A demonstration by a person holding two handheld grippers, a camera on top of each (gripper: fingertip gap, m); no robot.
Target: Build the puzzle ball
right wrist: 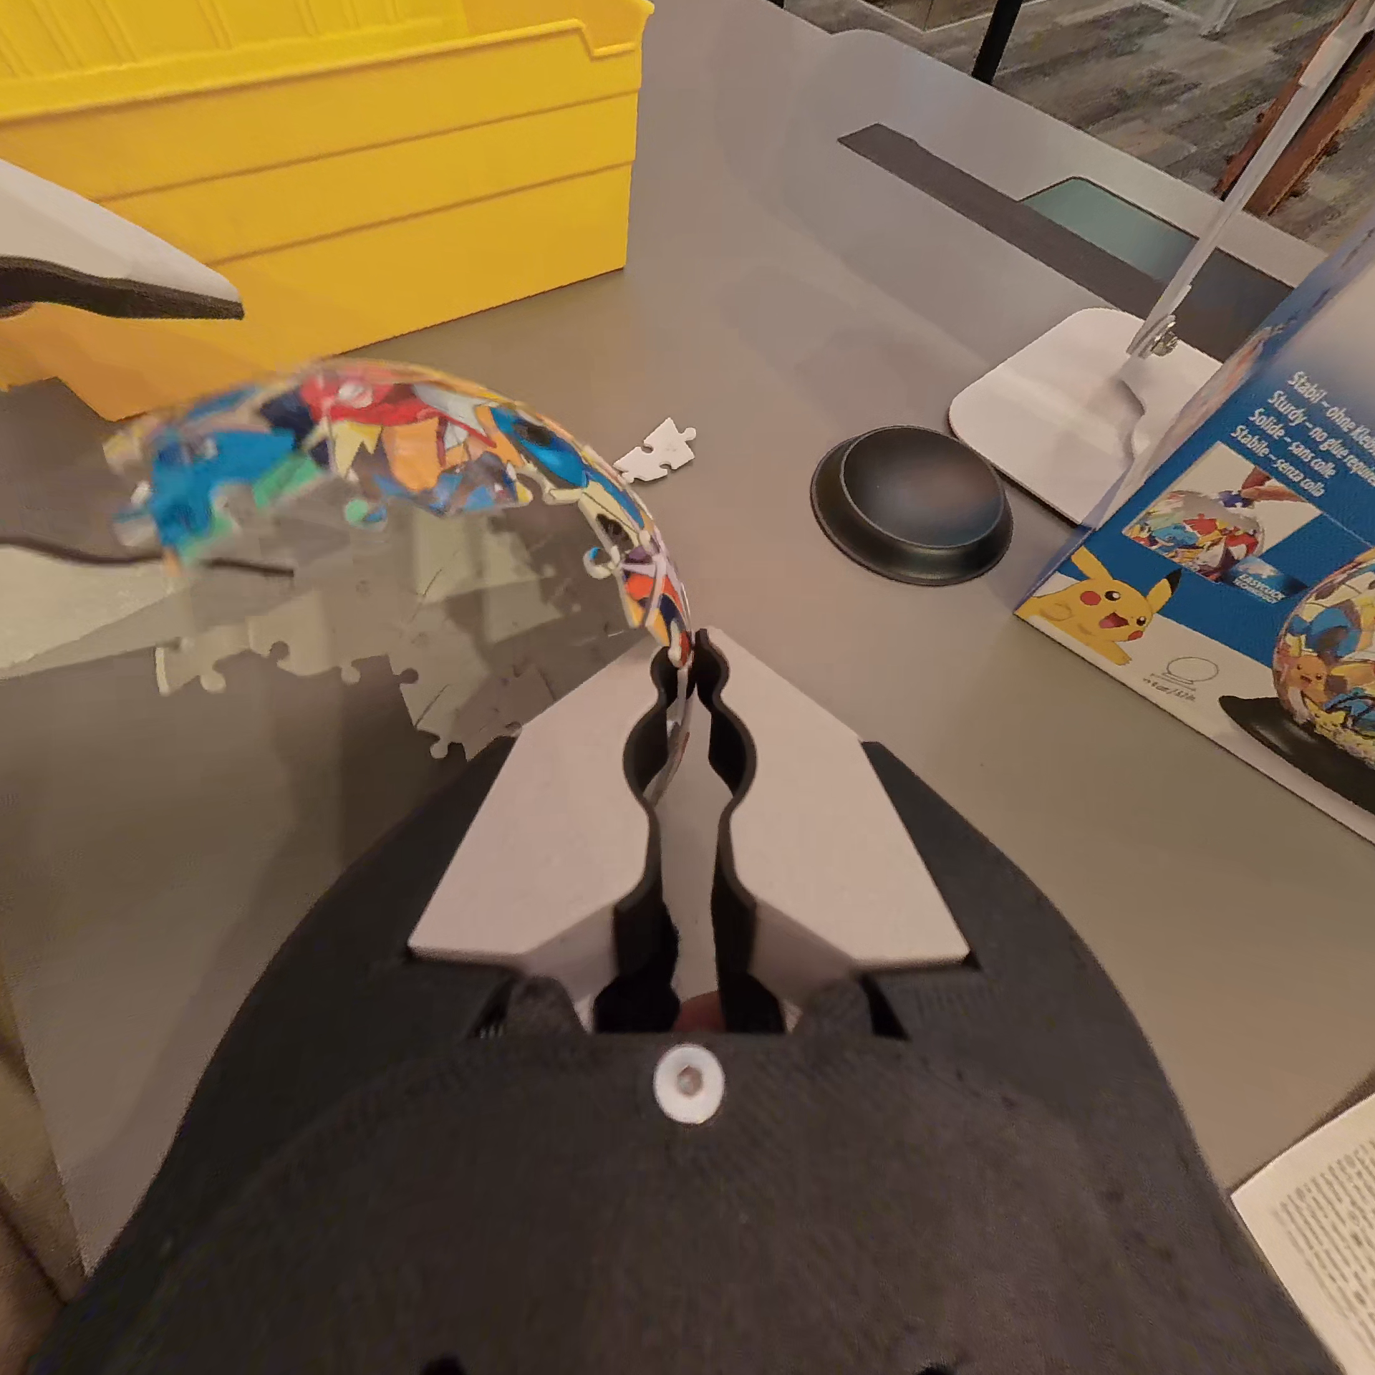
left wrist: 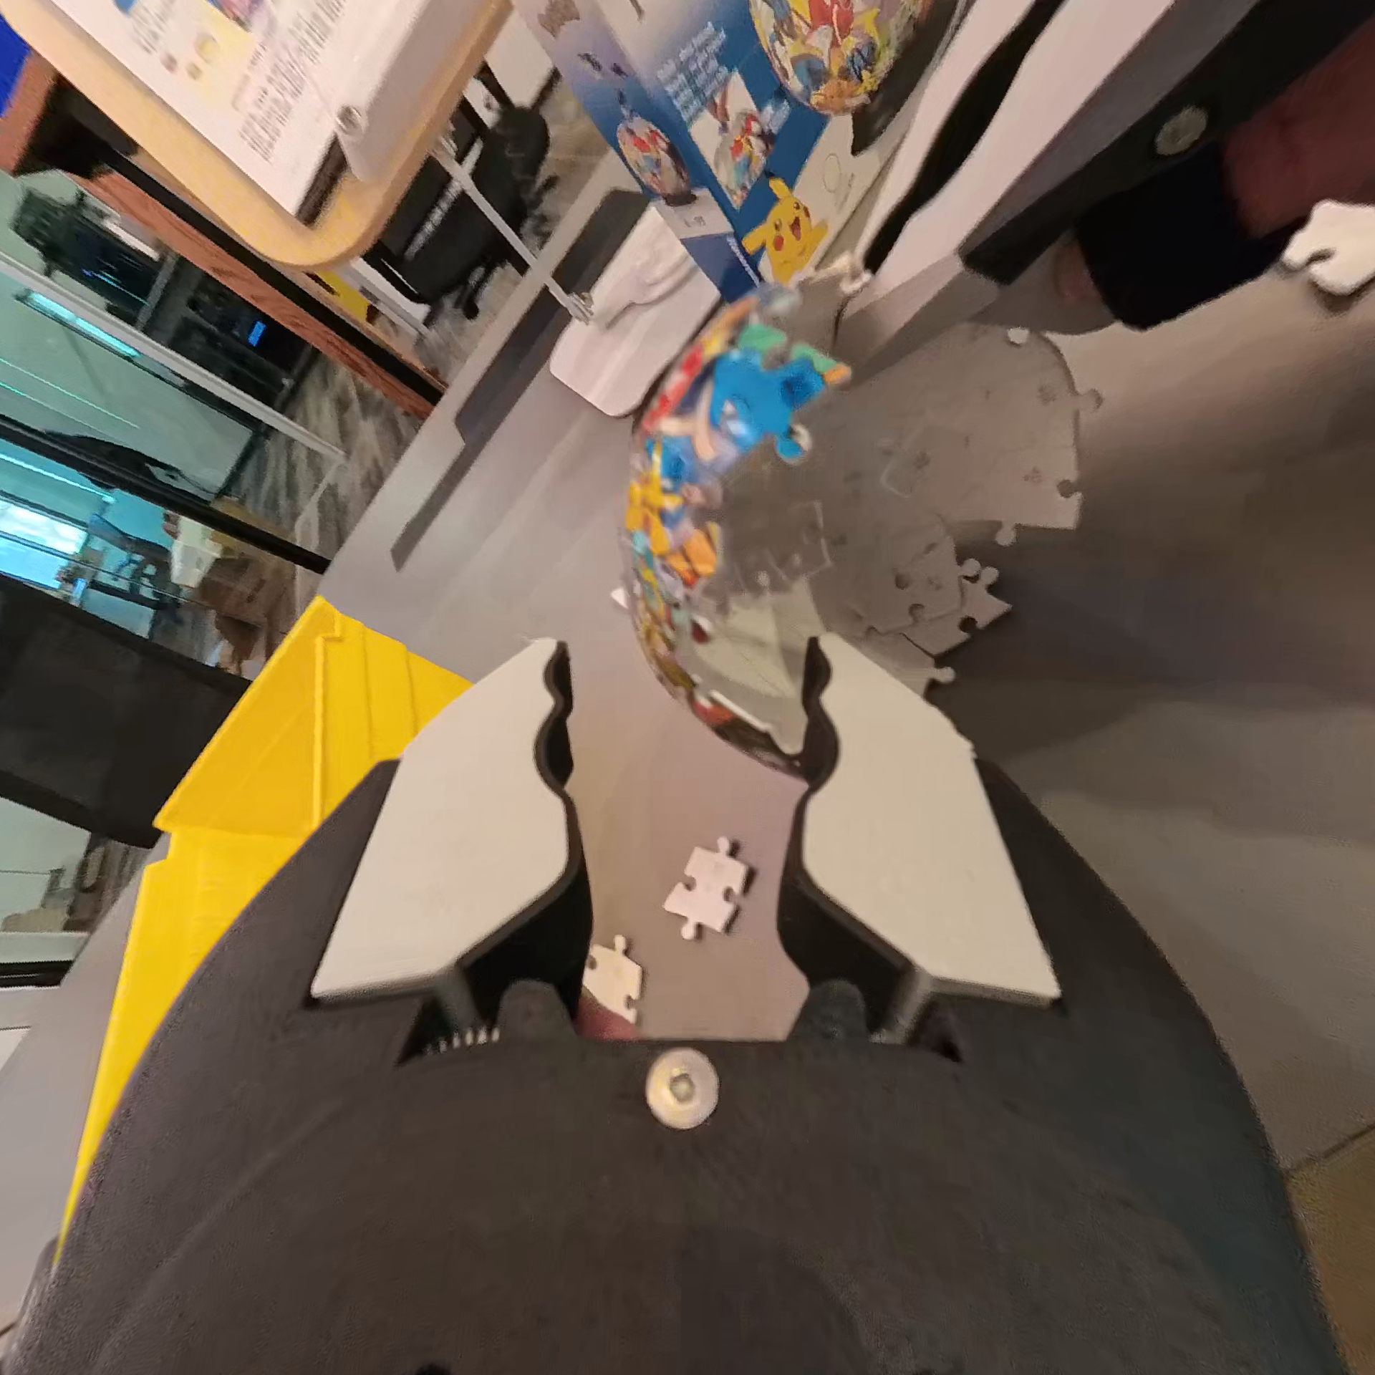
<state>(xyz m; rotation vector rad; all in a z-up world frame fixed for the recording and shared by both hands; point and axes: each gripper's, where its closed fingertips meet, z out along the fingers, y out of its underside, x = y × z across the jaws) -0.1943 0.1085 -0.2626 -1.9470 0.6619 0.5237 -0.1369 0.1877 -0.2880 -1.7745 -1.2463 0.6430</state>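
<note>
A partly built puzzle ball (right wrist: 417,446), a curved shell that is colourful outside and grey inside, hangs above the grey table (right wrist: 818,223). My right gripper (right wrist: 696,655) is shut on the shell's rim and holds it up. My left gripper (left wrist: 688,662) is open, and the shell (left wrist: 744,521) has its near edge just ahead of the fingertips. One left finger (right wrist: 149,286) shows beside the shell's blurred far edge. Two loose white pieces (left wrist: 707,889) (left wrist: 614,975) lie on the table under my left gripper. A third piece (right wrist: 658,450) lies beyond the shell.
A yellow bin (right wrist: 335,149) stands at the back left of the table. A black round ball stand (right wrist: 911,506), a white stand base (right wrist: 1064,409) and the puzzle box (right wrist: 1228,558) are on the right. A printed sheet (right wrist: 1317,1228) lies at the near right. The gap from one gripper's tips to the other's is roughly 11 centimetres.
</note>
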